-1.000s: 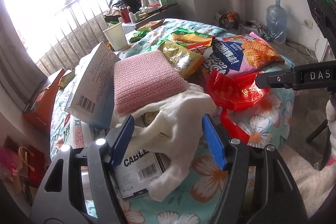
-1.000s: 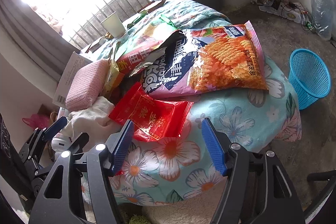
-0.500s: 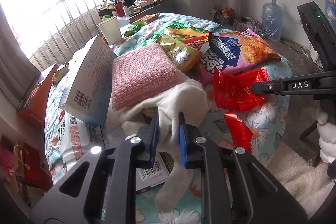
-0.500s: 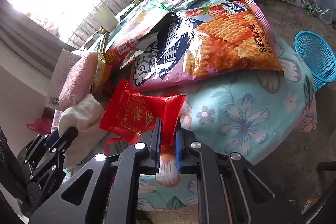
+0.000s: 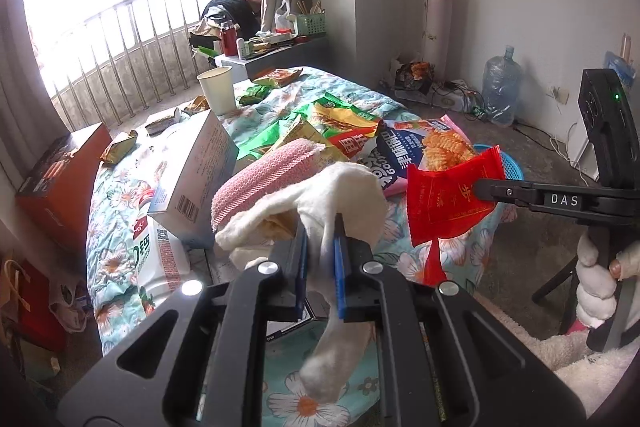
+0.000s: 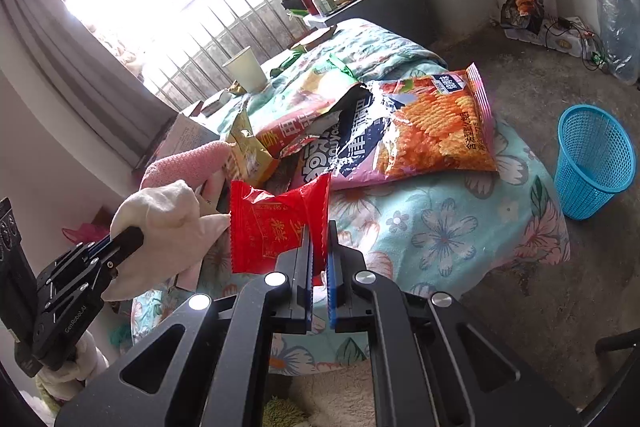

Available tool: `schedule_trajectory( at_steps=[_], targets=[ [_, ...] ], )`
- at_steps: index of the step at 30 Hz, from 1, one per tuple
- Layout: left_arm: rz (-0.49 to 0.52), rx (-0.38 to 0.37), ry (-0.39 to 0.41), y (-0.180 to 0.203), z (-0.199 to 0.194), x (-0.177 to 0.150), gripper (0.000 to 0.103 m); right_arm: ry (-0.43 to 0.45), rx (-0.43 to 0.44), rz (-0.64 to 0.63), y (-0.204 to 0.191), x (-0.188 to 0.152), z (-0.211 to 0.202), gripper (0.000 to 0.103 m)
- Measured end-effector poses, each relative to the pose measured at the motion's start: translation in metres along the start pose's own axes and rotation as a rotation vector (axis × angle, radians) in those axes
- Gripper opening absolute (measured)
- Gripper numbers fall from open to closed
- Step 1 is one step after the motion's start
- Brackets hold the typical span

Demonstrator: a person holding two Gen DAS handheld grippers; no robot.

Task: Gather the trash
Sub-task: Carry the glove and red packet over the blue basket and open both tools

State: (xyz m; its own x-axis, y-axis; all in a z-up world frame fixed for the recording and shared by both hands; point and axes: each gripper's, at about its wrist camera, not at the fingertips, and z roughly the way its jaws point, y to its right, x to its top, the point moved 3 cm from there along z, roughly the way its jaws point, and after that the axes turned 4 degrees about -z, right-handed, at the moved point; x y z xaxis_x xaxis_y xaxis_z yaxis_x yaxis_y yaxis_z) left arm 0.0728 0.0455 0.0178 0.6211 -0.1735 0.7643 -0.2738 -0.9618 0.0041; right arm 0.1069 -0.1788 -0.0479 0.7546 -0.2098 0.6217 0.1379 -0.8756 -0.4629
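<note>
Pinching a red wrapper (image 6: pixel 276 223) in narrow jaws, the right gripper (image 6: pixel 319 259) holds it above the bed (image 6: pixel 460 227) — the left gripper (image 5: pixel 320 259) closing on a white cloth (image 5: pixel 344 195). Nothing visibly in the blue basket (image 6: pixel 596 163); snack bags (image 6: pixel 420 131) remain.

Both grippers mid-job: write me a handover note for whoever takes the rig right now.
Left gripper: closing on the white cloth, lifted off the bed.
Right gripper: shut on the red wrapper, also raised.
Blue basket: on the floor right of the bed.
Done: two pieces picked.
Left: drop both in, then the orange chip bag, other wrappers and paper cup.
</note>
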Motion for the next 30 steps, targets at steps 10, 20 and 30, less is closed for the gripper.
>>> schedule_trajectory(
  at_steps=[10, 20, 30],
  targets=[
    [-0.175, -0.131, 0.086, -0.020, -0.027, 0.038, 0.009, 0.097, 0.014, -0.003, 0.005, 0.020, -0.023, 0.006],
    [-0.227, -0.175, 0.142, -0.021, -0.028, 0.070, 0.009, 0.171, 0.037, -0.013, 0.012, 0.040, -0.039, 0.006],
    [-0.263, -0.292, 0.038, 0.006, 0.019, 0.096, 0.009, 0.288, -0.015, 0.085, 0.072, 0.064, -0.069, 0.006]
  ],
)
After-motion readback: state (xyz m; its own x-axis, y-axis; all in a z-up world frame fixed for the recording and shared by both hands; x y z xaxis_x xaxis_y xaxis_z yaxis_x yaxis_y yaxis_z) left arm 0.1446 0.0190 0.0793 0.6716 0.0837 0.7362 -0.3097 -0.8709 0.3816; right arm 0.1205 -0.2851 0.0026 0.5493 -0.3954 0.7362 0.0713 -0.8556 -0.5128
